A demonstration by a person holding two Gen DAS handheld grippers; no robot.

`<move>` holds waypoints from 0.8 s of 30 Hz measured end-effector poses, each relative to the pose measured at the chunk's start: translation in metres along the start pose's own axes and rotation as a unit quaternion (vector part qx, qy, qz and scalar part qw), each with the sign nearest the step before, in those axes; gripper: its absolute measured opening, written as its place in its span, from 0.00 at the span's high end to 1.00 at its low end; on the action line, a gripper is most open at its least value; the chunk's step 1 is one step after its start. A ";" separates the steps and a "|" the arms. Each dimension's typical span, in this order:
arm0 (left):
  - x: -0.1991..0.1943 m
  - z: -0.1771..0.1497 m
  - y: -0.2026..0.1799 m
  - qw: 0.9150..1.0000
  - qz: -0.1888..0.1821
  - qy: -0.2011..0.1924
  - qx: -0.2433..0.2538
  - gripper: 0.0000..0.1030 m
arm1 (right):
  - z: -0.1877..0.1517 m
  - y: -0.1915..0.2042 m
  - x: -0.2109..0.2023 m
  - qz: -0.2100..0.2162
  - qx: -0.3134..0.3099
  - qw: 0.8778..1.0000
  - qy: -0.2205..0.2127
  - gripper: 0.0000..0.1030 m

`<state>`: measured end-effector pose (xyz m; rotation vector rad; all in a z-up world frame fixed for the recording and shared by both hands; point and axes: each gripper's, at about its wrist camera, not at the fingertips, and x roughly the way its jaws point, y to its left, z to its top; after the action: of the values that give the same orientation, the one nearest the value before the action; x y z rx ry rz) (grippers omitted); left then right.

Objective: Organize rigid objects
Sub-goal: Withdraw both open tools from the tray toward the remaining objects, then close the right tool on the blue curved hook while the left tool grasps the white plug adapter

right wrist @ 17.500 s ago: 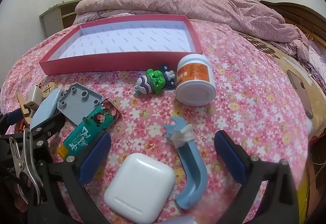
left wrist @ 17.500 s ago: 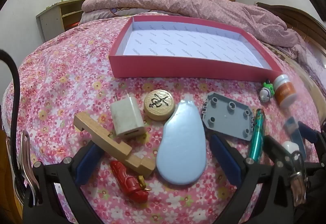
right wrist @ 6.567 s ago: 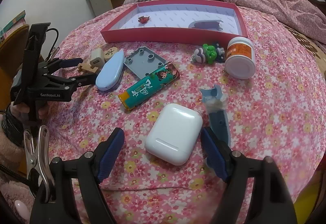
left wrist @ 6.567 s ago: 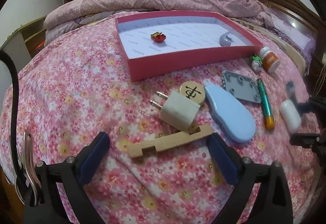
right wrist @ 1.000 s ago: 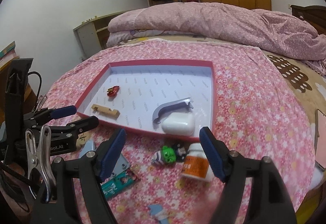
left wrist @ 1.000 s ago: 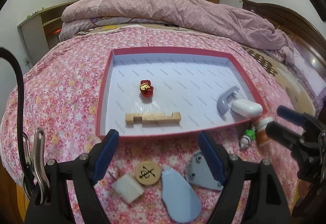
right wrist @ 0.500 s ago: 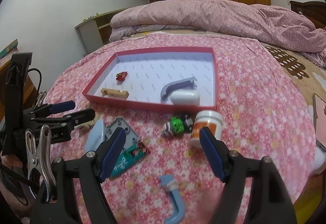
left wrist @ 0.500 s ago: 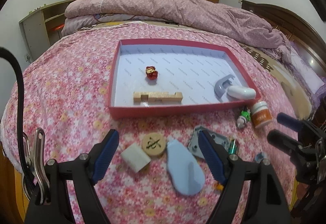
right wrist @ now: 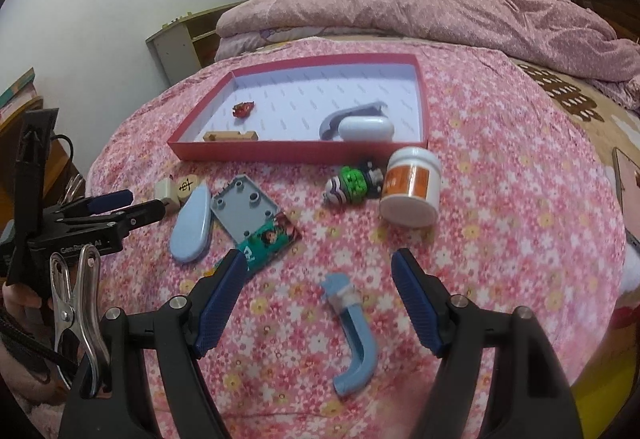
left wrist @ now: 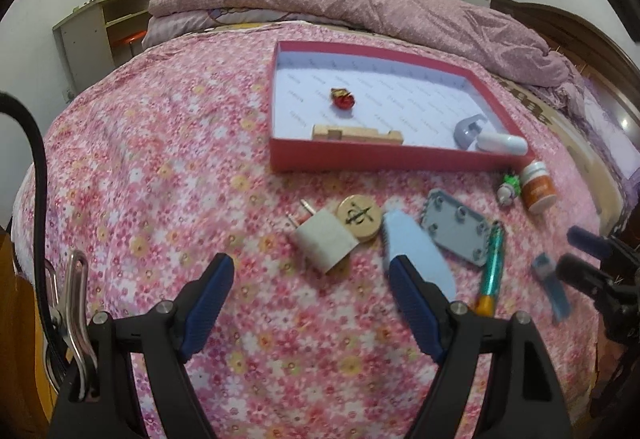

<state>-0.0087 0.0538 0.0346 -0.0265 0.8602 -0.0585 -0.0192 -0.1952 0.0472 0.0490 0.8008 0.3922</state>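
Observation:
A red tray (left wrist: 400,158) (right wrist: 304,152) lies on the flowered bed and holds a red charm (left wrist: 343,100), a wooden stand (left wrist: 357,133), a grey hook (left wrist: 468,125) and a white earbud case (left wrist: 502,143) (right wrist: 366,128). In front of it lie a white plug (left wrist: 326,243), a wooden chess disc (left wrist: 359,217), a light-blue oval (left wrist: 416,253), a grey plate (left wrist: 460,225) and a teal tube (left wrist: 493,265). My left gripper (left wrist: 310,277) hovers open just short of the plug. My right gripper (right wrist: 318,271) stands open over a blue hook (right wrist: 354,331); a green toy (right wrist: 354,183) and a white jar (right wrist: 412,187) lie beyond.
A rolled pink quilt (left wrist: 360,3) lies across the far bed, with wooden wardrobes behind and a low shelf (left wrist: 100,35) at the left. The other gripper shows at each view's edge (left wrist: 592,259) (right wrist: 100,215). A dark headboard (left wrist: 580,35) runs along the right.
Both grippers have pulled back from the tray and sunk toward the loose objects, which now sit closer and larger. The jaws kept the same width. Nothing was picked up.

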 end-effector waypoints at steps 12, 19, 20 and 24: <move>0.014 0.003 0.006 1.000 0.005 -0.012 -0.017 0.19 | -0.007 0.002 0.007 0.011 0.003 1.000 0.012 0.26; 0.025 0.009 0.004 0.999 0.009 -0.016 -0.029 0.20 | -0.009 0.002 0.010 0.017 0.006 1.000 0.017 0.26; 0.026 0.009 0.005 0.999 0.013 -0.015 -0.030 0.22 | -0.009 0.002 0.010 0.017 0.007 1.000 0.017 0.26; 0.024 0.004 0.012 0.999 0.022 -0.019 -0.029 0.26 | -0.009 0.002 0.010 0.019 0.006 1.000 0.017 0.26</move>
<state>0.0107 0.0642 0.0184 -0.0617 0.8236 0.0085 -0.0200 -0.1906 0.0340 0.0680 0.8376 0.4259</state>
